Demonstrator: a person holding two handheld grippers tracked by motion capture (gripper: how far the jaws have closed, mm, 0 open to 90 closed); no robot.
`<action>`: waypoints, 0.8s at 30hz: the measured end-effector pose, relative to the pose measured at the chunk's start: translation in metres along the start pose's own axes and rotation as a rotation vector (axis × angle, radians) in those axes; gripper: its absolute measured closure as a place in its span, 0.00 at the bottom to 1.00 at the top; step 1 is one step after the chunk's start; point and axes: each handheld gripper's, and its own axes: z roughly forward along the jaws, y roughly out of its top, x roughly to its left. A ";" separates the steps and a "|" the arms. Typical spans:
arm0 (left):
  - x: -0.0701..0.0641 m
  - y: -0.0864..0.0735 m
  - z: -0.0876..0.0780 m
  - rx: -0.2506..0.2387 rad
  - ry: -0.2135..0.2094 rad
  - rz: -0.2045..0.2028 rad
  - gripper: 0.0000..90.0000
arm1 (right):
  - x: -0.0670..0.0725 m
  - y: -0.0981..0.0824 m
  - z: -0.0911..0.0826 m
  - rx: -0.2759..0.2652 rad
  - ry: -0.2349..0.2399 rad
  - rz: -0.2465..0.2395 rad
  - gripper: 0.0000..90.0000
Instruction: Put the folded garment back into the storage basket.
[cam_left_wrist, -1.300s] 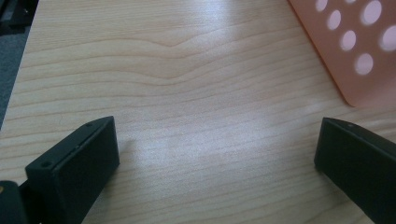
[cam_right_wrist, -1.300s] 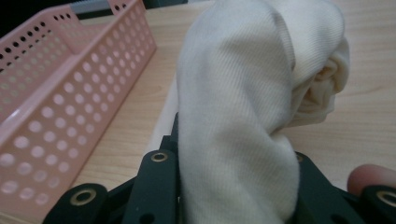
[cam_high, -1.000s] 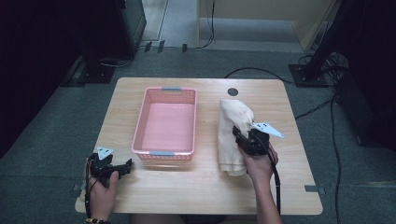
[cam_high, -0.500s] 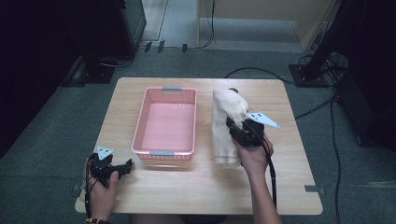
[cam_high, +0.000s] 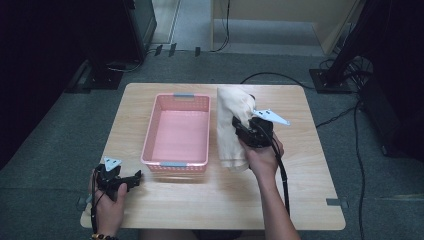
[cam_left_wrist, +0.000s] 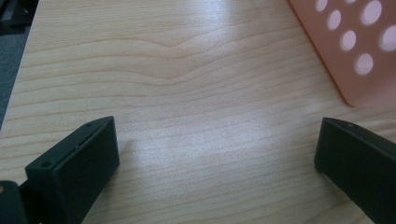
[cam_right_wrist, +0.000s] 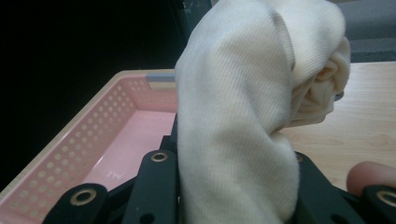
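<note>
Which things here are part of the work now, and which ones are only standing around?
In use, as it seems:
- cloth, clamped in the right tool
- pink basket, empty, beside the cloth
- left tool, open, resting on the table

Just lying about:
- cables on the floor
- dark stands behind the table

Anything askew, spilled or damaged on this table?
Nothing stands out. The pink basket sits square and empty on the table. The cream cloth is bunched and draped only because the right gripper is shut on it. The left gripper rests open near the basket's corner.
</note>
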 end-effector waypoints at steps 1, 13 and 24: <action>0.000 0.000 0.000 0.000 0.000 0.000 0.00 | 0.002 0.001 0.001 0.000 0.003 0.000 0.80; 0.000 0.000 0.000 0.001 0.000 0.002 0.00 | 0.026 0.015 0.015 -0.002 0.051 -0.004 0.80; 0.000 0.000 0.000 0.002 0.000 0.001 0.00 | 0.046 0.018 0.029 0.008 0.087 -0.019 0.80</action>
